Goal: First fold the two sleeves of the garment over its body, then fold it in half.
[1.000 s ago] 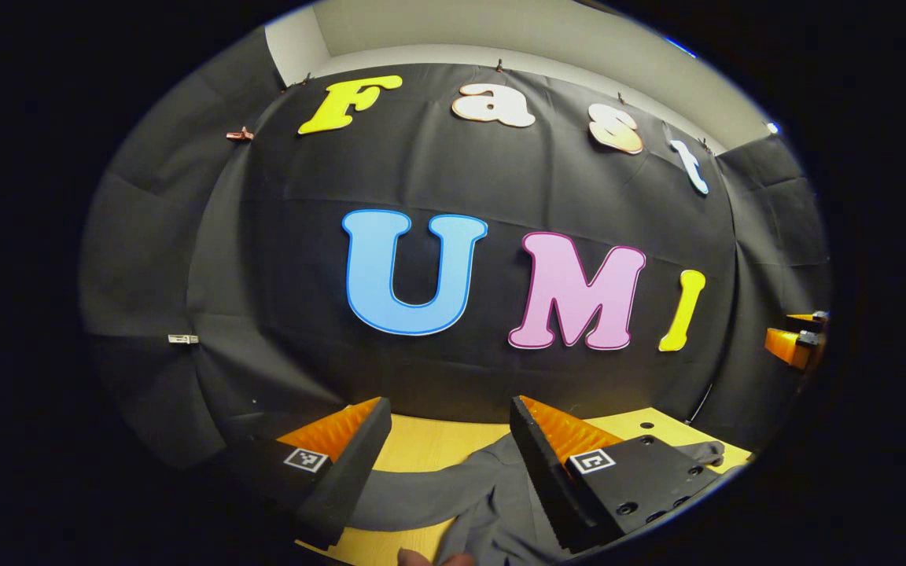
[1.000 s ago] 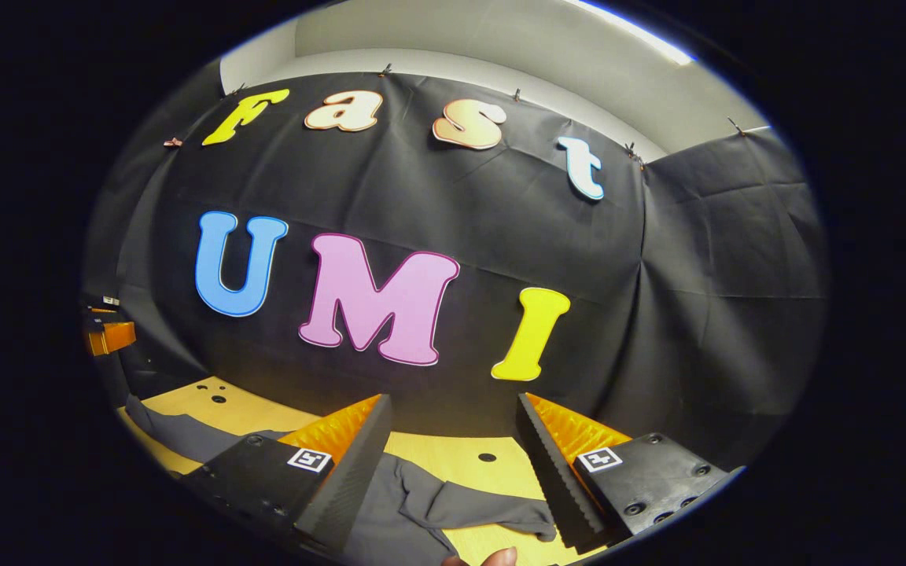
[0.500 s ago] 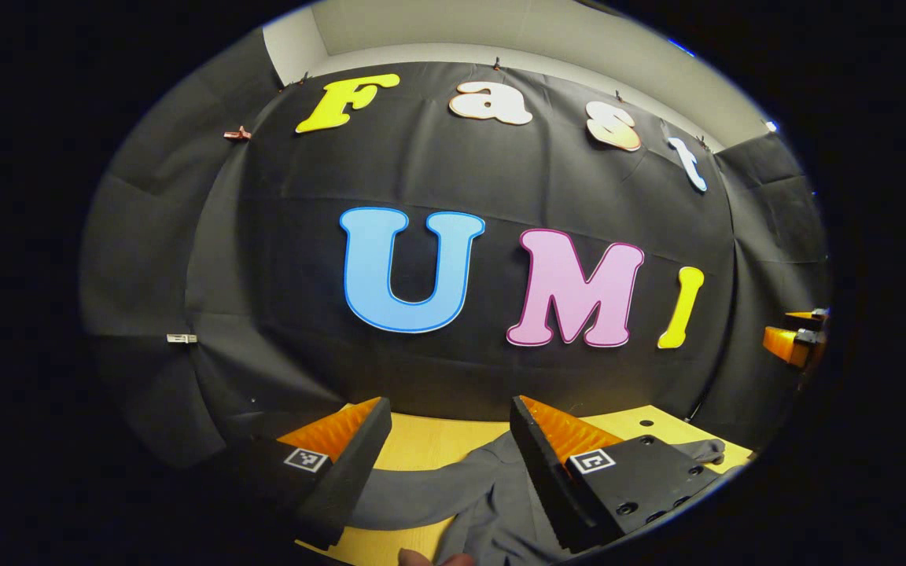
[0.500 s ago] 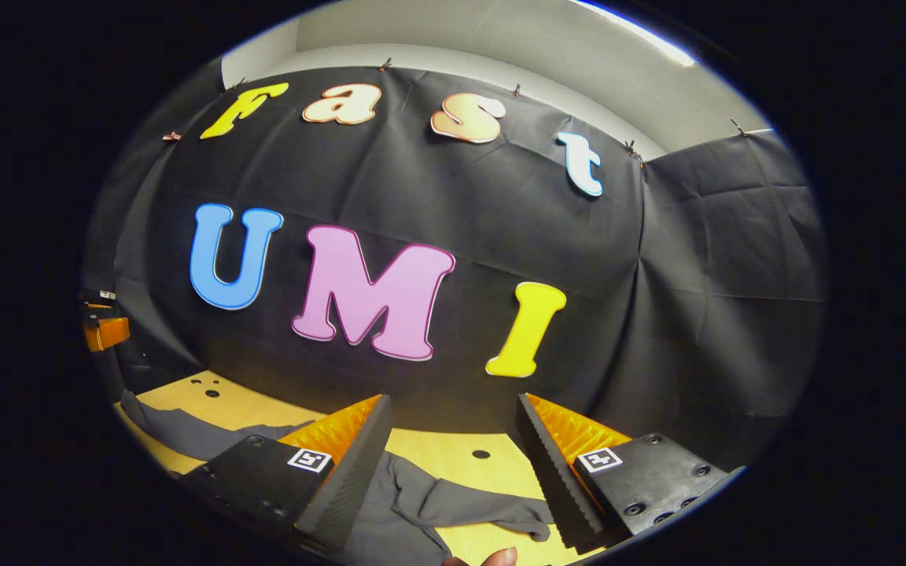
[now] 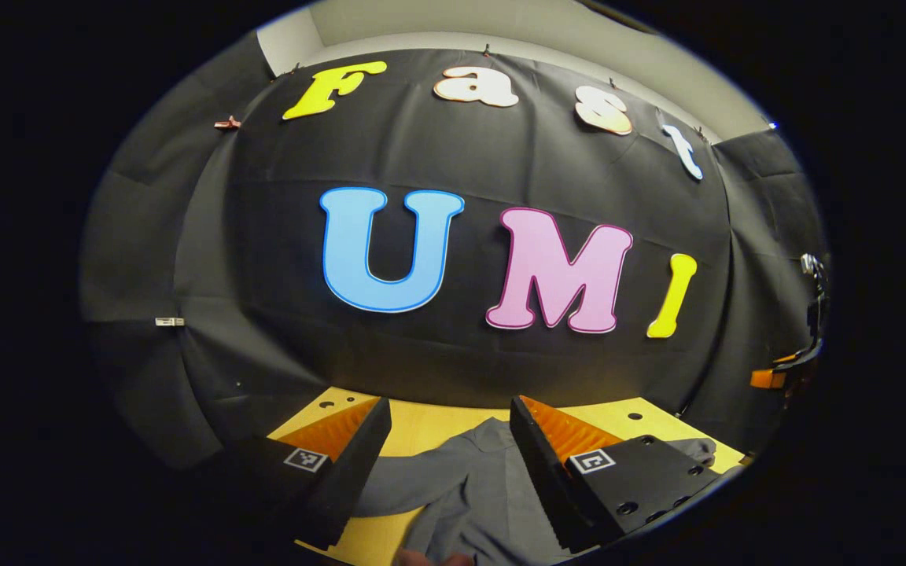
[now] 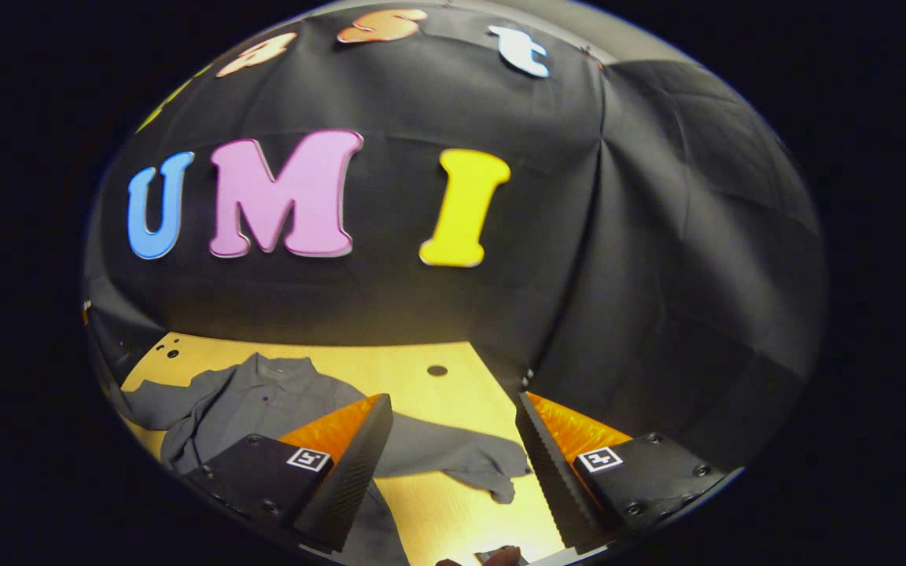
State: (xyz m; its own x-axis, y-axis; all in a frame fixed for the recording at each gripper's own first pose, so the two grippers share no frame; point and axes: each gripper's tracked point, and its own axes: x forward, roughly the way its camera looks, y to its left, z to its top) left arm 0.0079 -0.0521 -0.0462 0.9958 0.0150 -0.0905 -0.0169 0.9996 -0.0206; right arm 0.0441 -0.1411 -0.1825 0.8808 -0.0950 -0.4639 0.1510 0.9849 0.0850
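Right gripper tilted down; both grippers' fingers wide, empty. Watch the shirt's right sleeve: you could grab counter or bunch fabric.

Work surface: wooden table

You see a grey garment lying flat on the table, collar toward the far wall; one sleeve extends sideways; small holes mark the tabletop.
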